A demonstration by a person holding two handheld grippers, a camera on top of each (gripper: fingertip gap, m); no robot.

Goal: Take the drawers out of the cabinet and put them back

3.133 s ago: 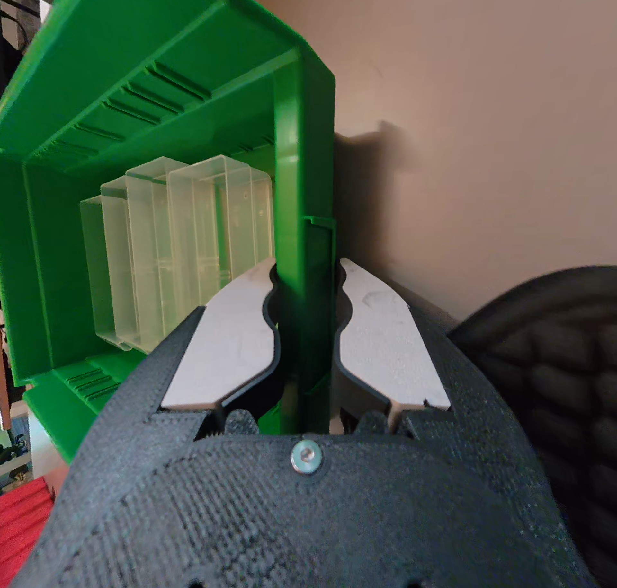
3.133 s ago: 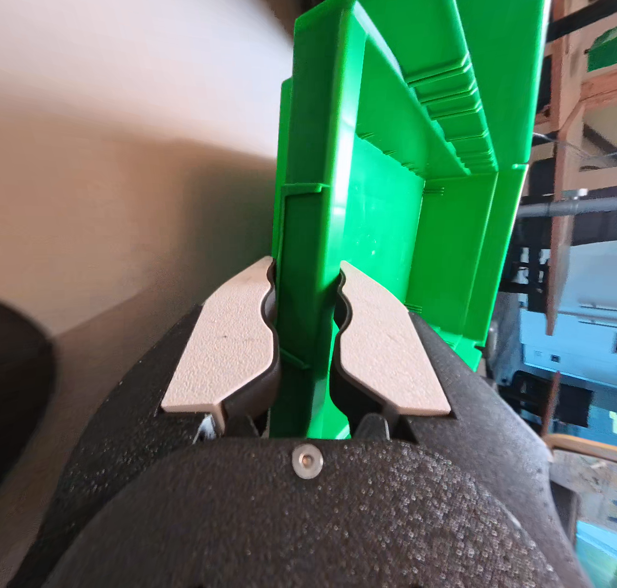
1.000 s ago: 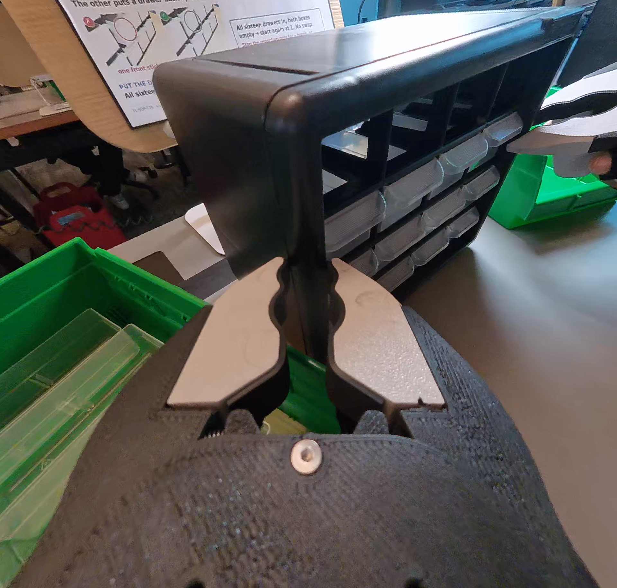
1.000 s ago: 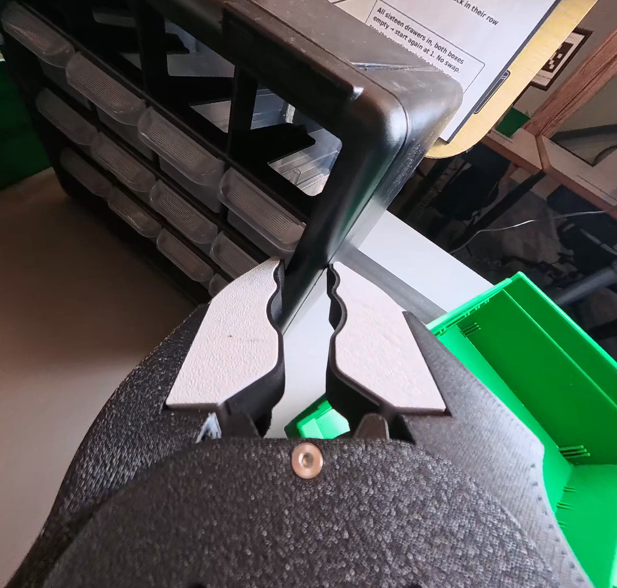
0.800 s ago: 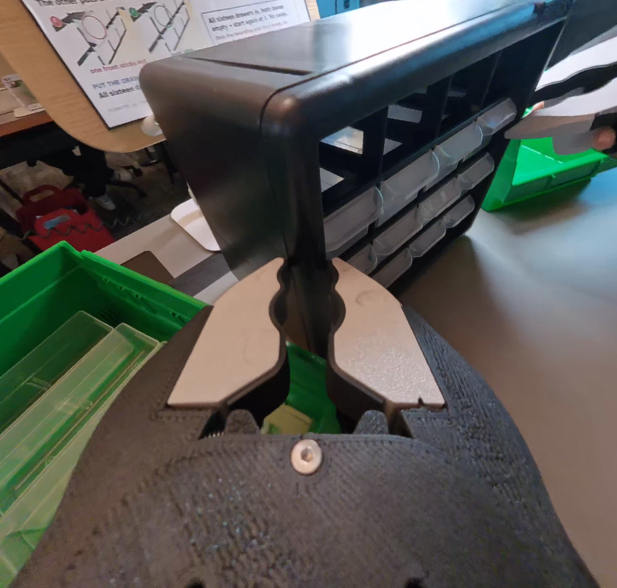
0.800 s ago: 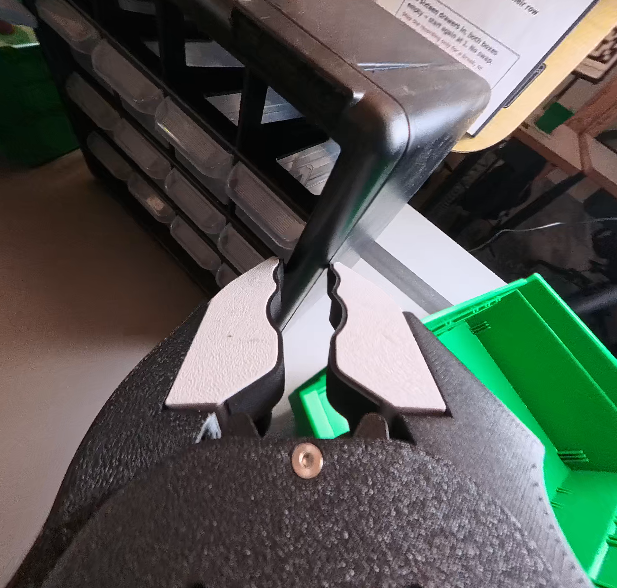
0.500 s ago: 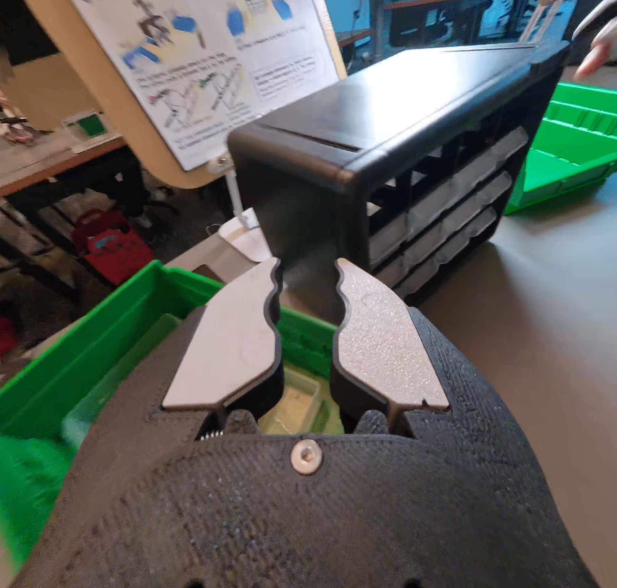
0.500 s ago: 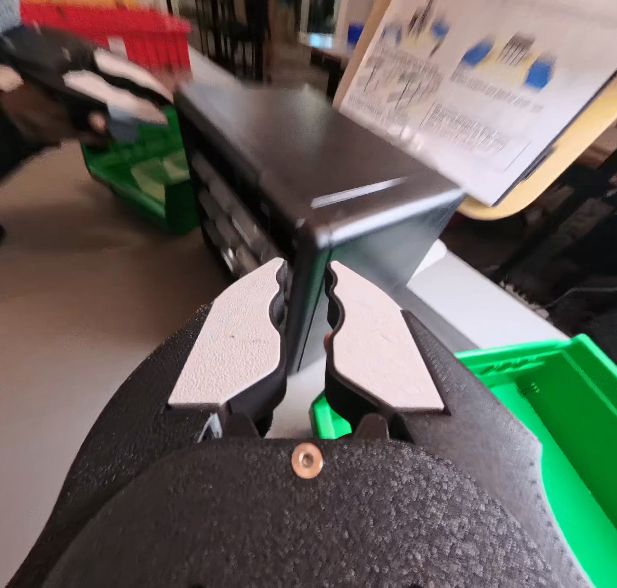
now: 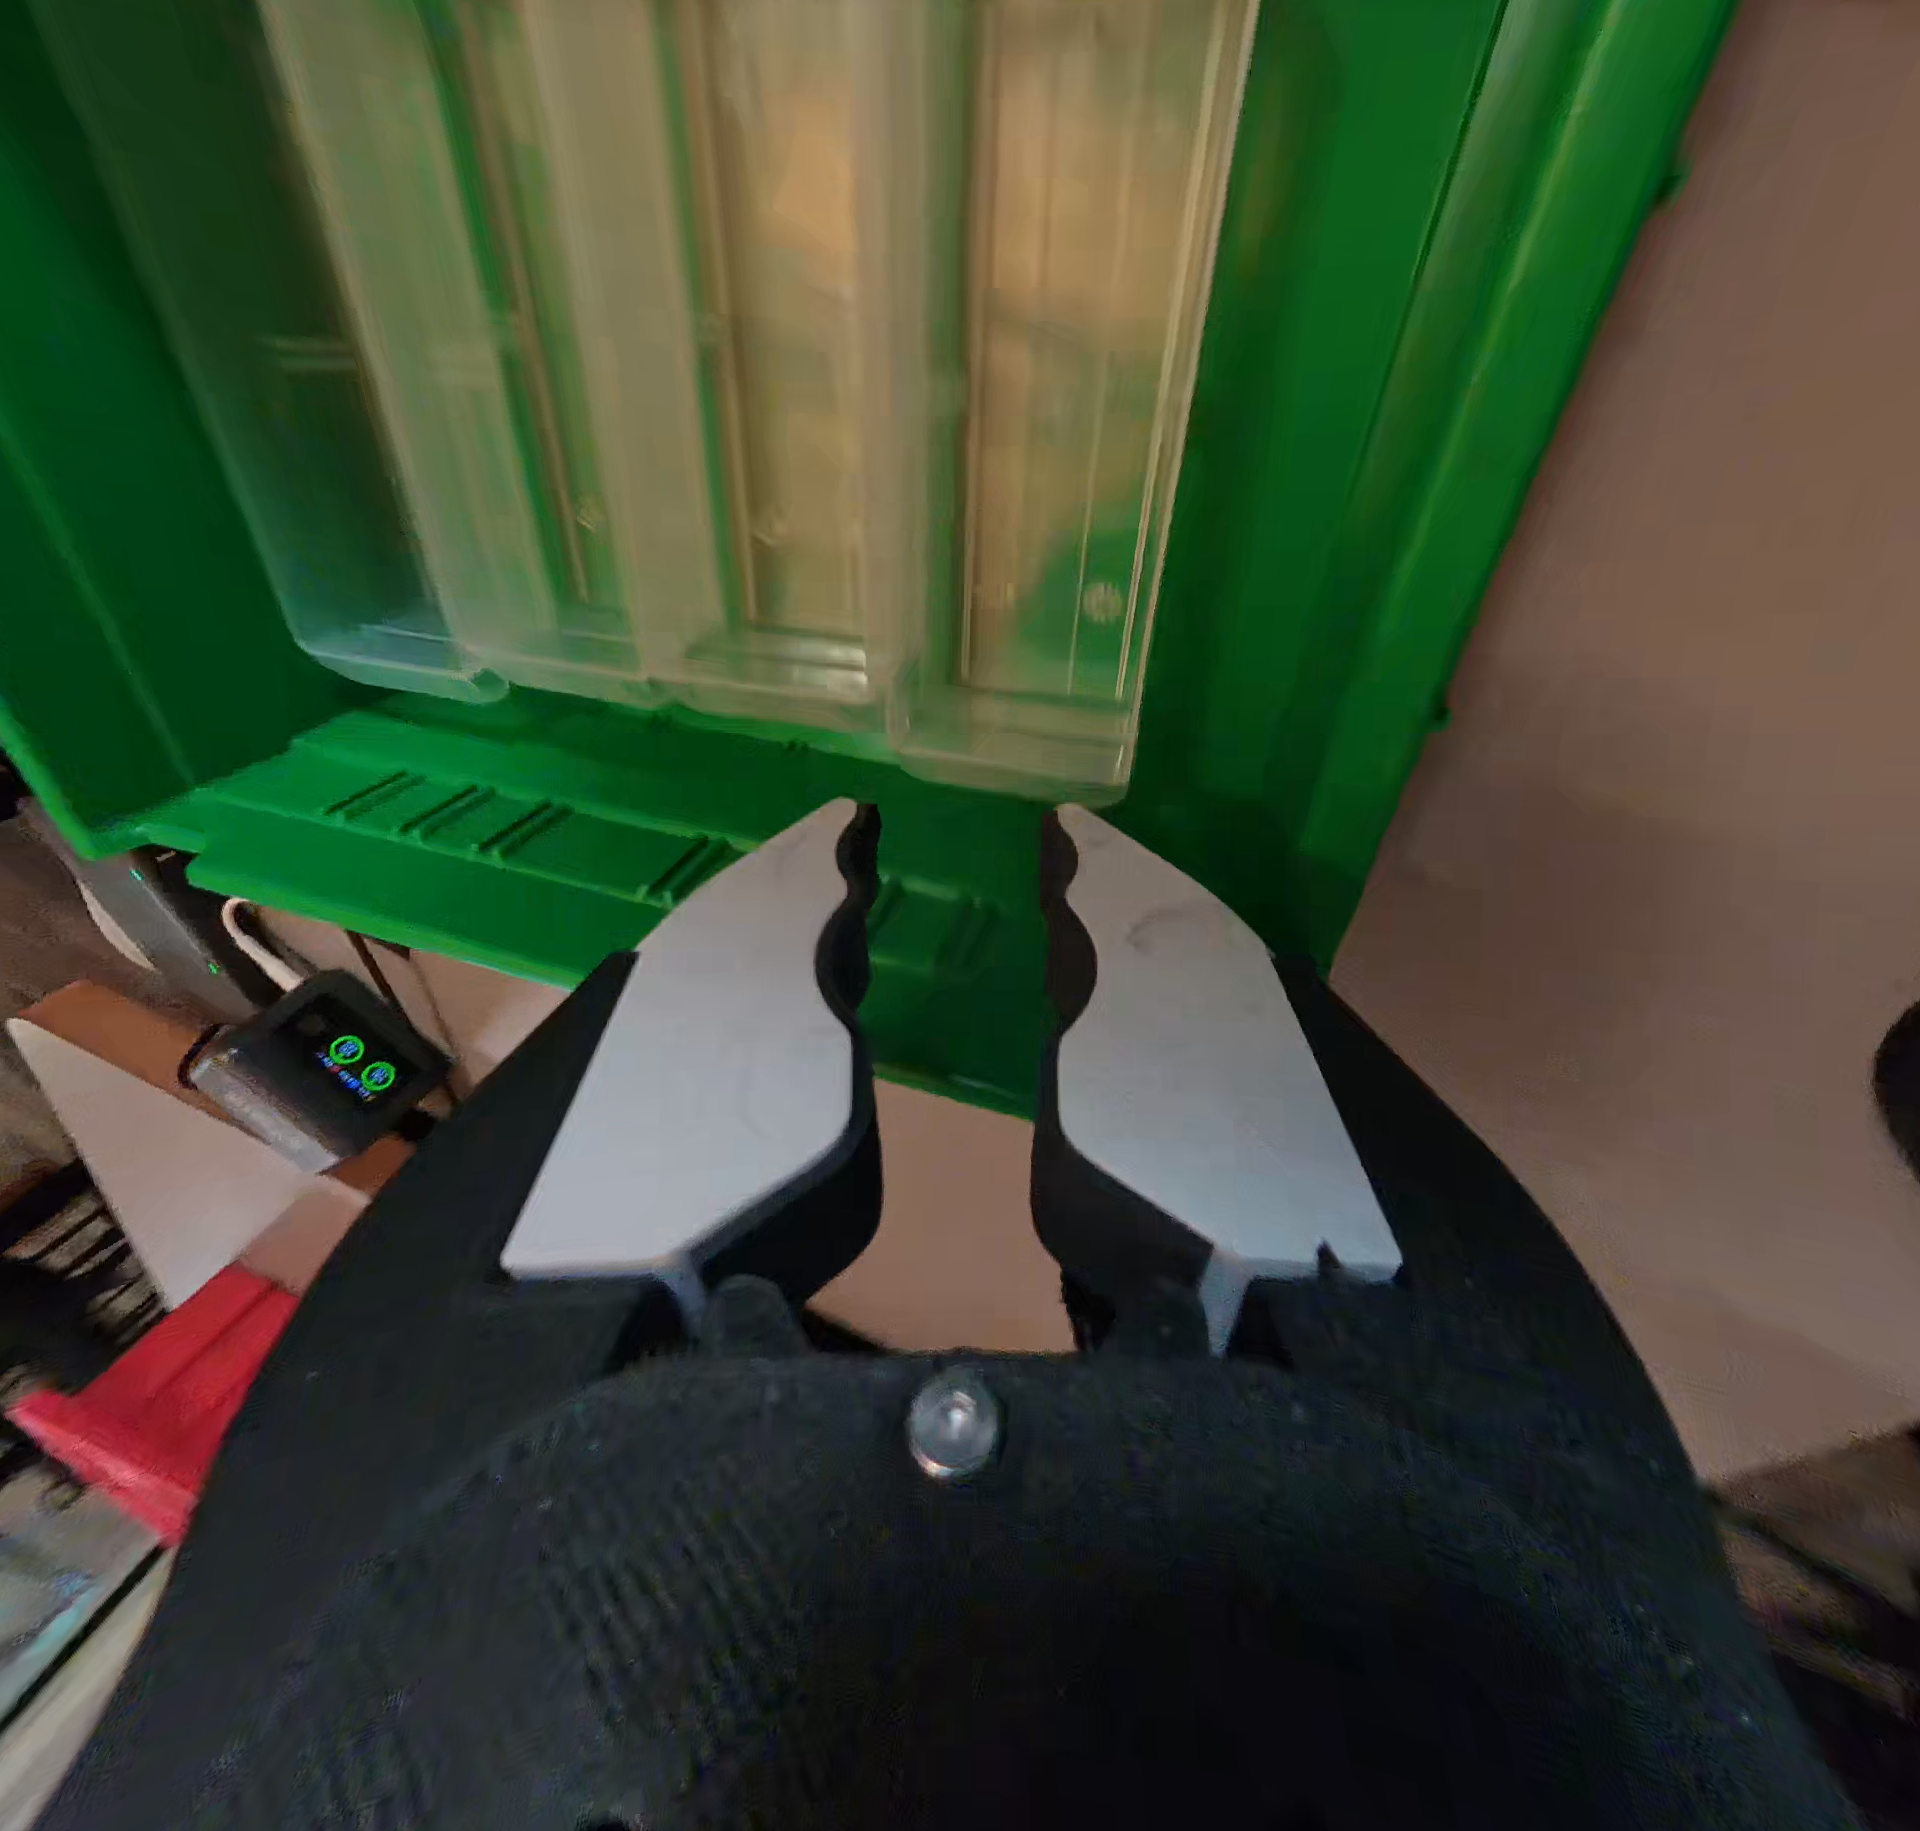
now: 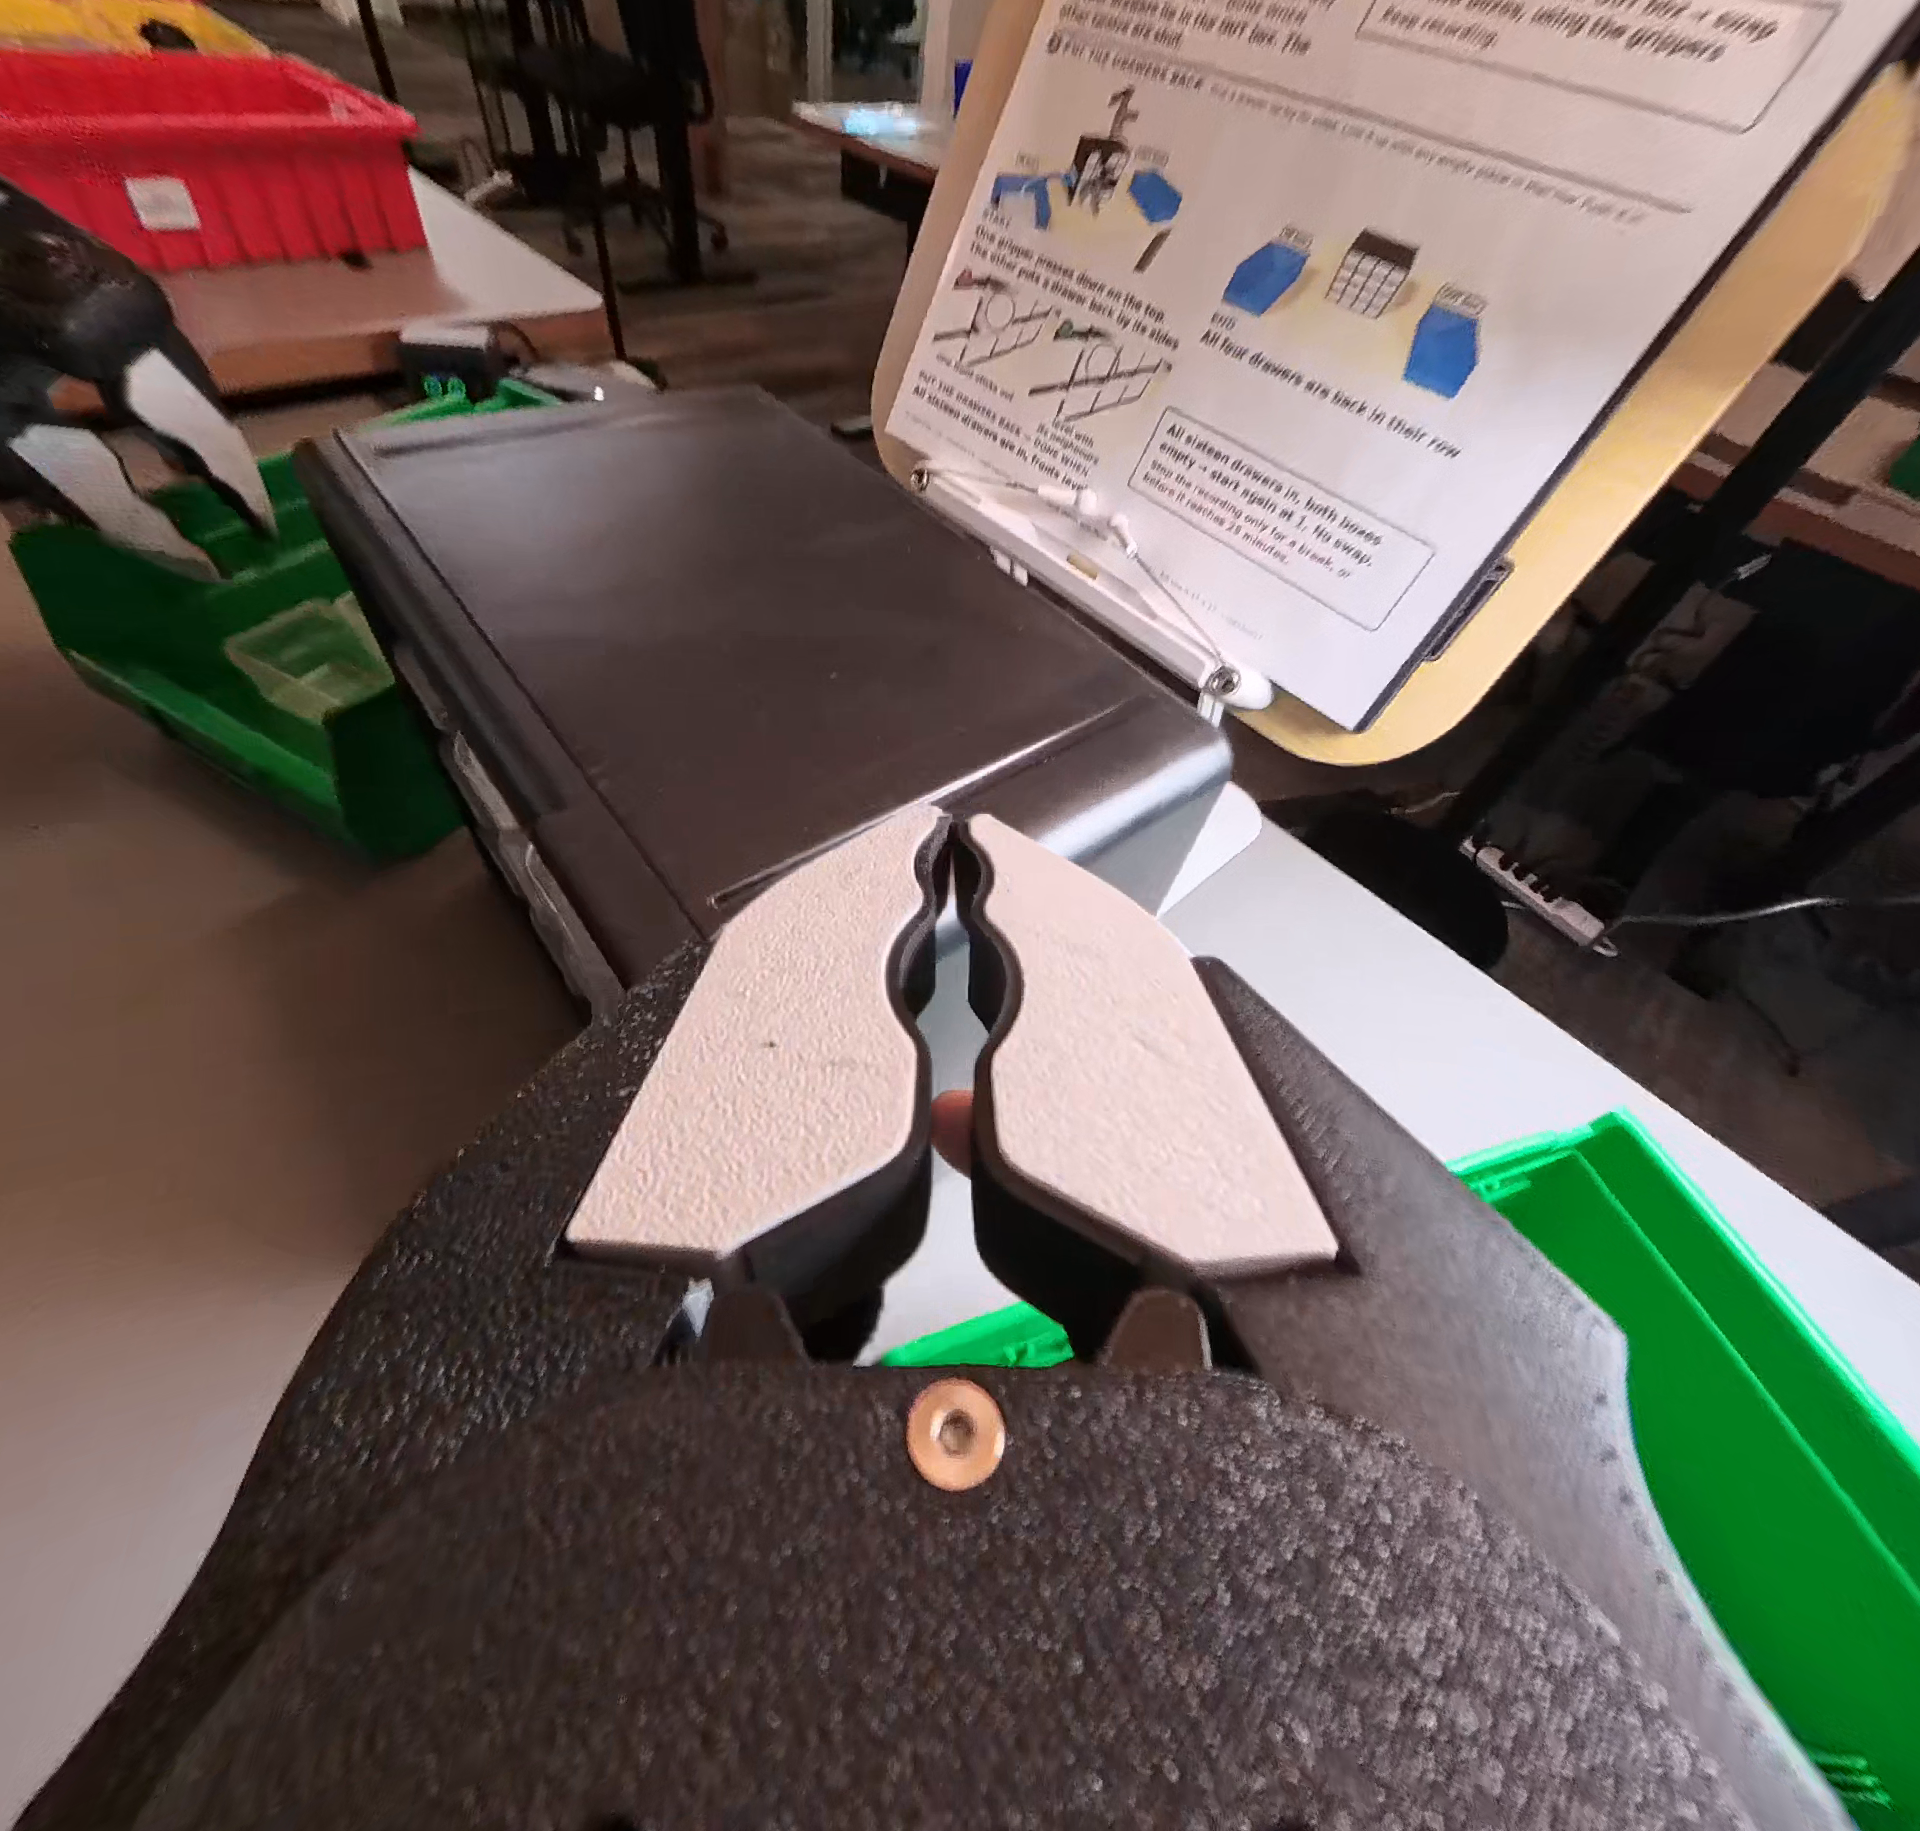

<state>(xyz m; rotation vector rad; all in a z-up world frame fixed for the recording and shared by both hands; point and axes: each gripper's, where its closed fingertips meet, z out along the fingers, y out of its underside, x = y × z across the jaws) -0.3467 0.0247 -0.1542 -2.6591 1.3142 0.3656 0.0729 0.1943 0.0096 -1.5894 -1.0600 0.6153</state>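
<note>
Looking down through the left wrist camera, I have the left gripper (image 9: 956, 825) with its jaws spread and nothing between them, poised above the near wall of a green bin (image 9: 582, 846). Several clear plastic drawers (image 9: 727, 327) lie side by side inside that bin, blurred; the rightmost one's end is just ahead of my fingertips. A small black device with lit green rings (image 9: 322, 1075) sits below the bin's edge at left.

On the right wrist camera, my right gripper (image 10: 953, 836) has its tips nearly together, pinching nothing, hovering over the near corner of the black cabinet (image 10: 748, 618) top. Whether it touches the top I cannot tell. An instruction board (image 10: 1351, 306) leans behind the cabinet, another green bin (image 10: 1704, 1386) sits at lower right, and red crates (image 10: 197, 160) stand far left.
</note>
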